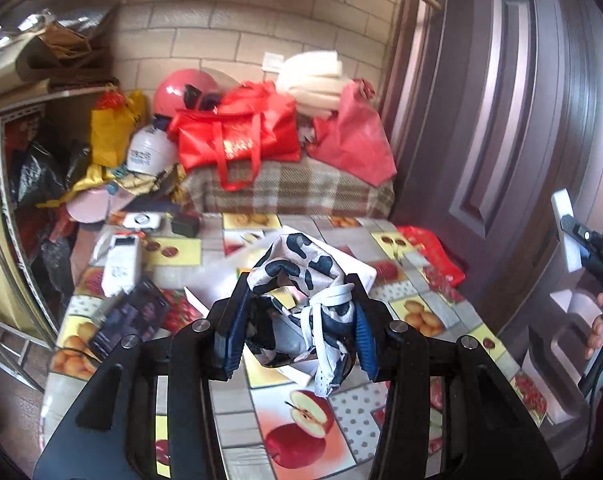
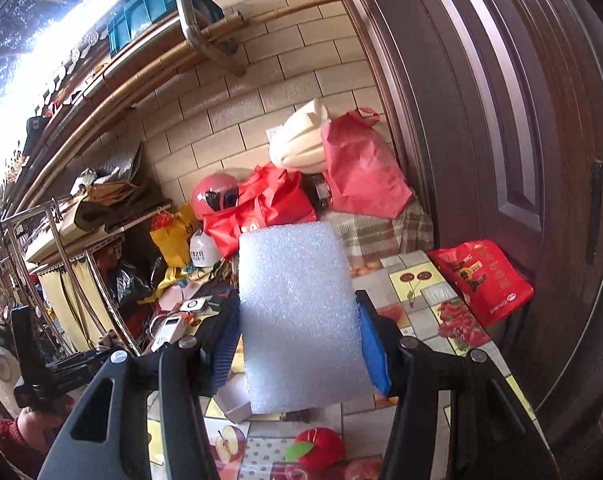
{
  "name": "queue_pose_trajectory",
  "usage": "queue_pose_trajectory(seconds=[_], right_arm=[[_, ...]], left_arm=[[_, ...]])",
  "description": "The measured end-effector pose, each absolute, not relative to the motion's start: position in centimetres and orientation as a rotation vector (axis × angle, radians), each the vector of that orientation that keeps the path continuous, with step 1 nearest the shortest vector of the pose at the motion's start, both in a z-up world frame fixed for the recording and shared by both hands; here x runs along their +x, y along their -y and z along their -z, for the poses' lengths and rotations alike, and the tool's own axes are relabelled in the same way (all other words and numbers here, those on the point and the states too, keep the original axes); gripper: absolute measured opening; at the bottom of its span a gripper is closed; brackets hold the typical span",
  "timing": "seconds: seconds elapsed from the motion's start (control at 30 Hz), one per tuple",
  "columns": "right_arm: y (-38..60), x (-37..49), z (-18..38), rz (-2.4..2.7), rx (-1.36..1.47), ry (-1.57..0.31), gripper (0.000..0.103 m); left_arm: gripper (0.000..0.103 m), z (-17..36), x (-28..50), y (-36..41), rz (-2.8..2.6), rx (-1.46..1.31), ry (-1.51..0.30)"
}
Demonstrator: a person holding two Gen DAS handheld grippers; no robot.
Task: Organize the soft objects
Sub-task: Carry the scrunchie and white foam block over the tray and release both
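While both tools were raised above the counter [image 1: 237,412], the left hand-held gripper [image 1: 297,332] pinched a bunched cow-print cloth [image 1: 301,280] between its blue-padded fingers [image 1: 231,340], with the fabric's white ties hanging below the pads and the bundle clear of the fruit-patterned surface. A white sheet [image 1: 341,264] lay on the counter directly beneath the cloth. The right hand-held gripper [image 2: 299,340] was clamped on a white foam block [image 2: 297,312], which stood upright between its fingers [image 2: 371,352] and rose well above them. In the left wrist view, that block [image 1: 567,232] appeared at the far right edge, near the brown door [image 1: 501,120]. A red apple-shaped object [image 2: 319,448] sat on the counter below the foam. At the far end of the counter, a red bag [image 1: 237,136], a pink helmet [image 1: 181,92] and a pink bag [image 1: 357,140] rested on a plaid-covered surface [image 1: 293,194] against the tiled wall. Another red bag [image 2: 481,280] lay at the counter's edge beside the door.
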State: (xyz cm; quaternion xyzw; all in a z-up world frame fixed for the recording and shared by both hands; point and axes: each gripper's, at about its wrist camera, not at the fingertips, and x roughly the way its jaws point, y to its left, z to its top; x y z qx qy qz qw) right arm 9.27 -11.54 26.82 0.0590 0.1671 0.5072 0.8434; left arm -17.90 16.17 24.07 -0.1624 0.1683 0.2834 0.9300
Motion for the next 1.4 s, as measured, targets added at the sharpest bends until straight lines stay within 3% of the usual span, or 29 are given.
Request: queue_pose_trajectory(seconds=[0.2, 0.5, 1.07, 1.4], right_arm=[[10.6, 9.5, -30.9, -1.118, 0.177, -0.257, 0.054], [8.9, 8.6, -35.2, -1.21, 0.242, -0.147, 0.054], [4.5, 9.6, -33.0, -1.233, 0.183, -0.233, 0.054], [2.3, 10.0, -32.5, -1.237, 0.158, -0.262, 0.054]], left_arm=[[0.045, -31.9, -22.7, -17.9, -0.682, -0.264, -0.167], [0.045, -37.3, -24.0, -18.2, -0.688, -0.208, -0.082], [0.045, -34.5, -14.2, -19.5, -0.767, -0.109, -0.298], [0.045, -33.3, -12.4, -21.1, -0.745, -0.144, -0.321]])
